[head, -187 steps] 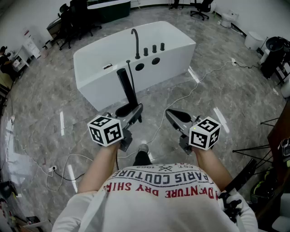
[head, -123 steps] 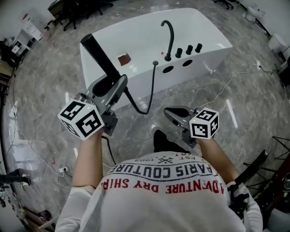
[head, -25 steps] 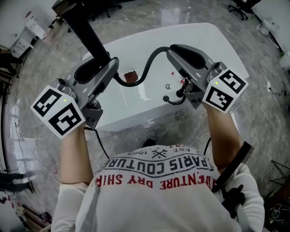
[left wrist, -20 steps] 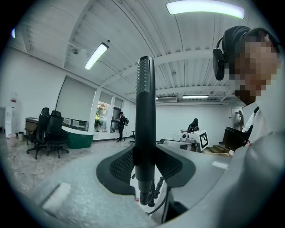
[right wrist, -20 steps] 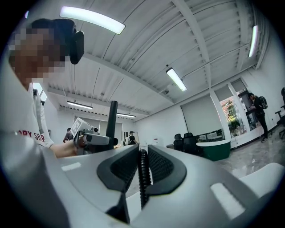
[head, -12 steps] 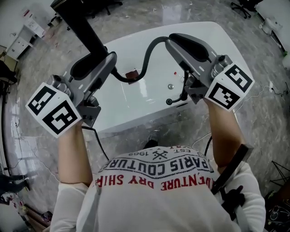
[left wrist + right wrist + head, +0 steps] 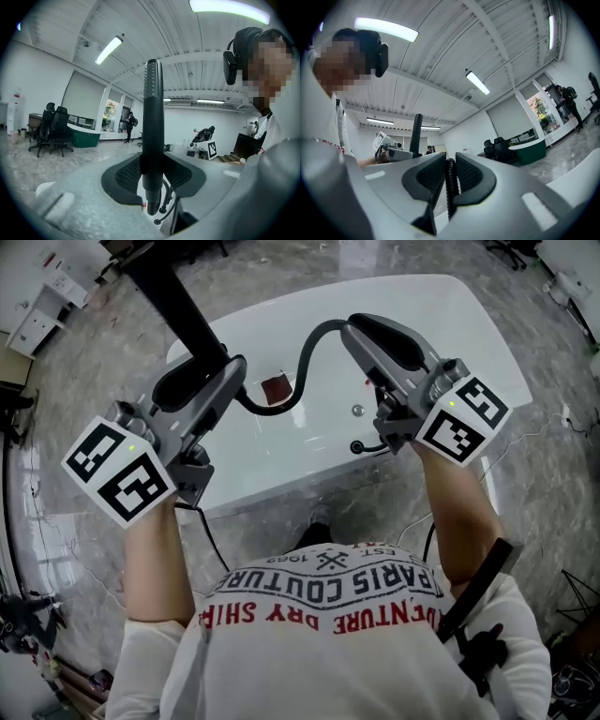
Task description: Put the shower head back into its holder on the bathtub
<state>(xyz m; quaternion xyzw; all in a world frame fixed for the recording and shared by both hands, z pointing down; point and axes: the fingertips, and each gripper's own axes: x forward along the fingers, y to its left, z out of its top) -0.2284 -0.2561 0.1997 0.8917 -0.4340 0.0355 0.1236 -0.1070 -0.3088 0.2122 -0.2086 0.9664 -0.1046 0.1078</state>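
The left tongs (image 7: 153,174) are clamped on the lower handle of the black shower head (image 7: 178,301), which stands up and tilts away over the far left side of the white bathtub (image 7: 450,315). The right tongs (image 7: 449,180) are closed on the ribbed black hose (image 7: 305,352), which arcs from the shower head's base across the middle of the bathtub. Both tongs are held above the near half of the bathtub, and a small round chrome fitting (image 7: 356,411) sits on the tub's flat top just under the right tongs.
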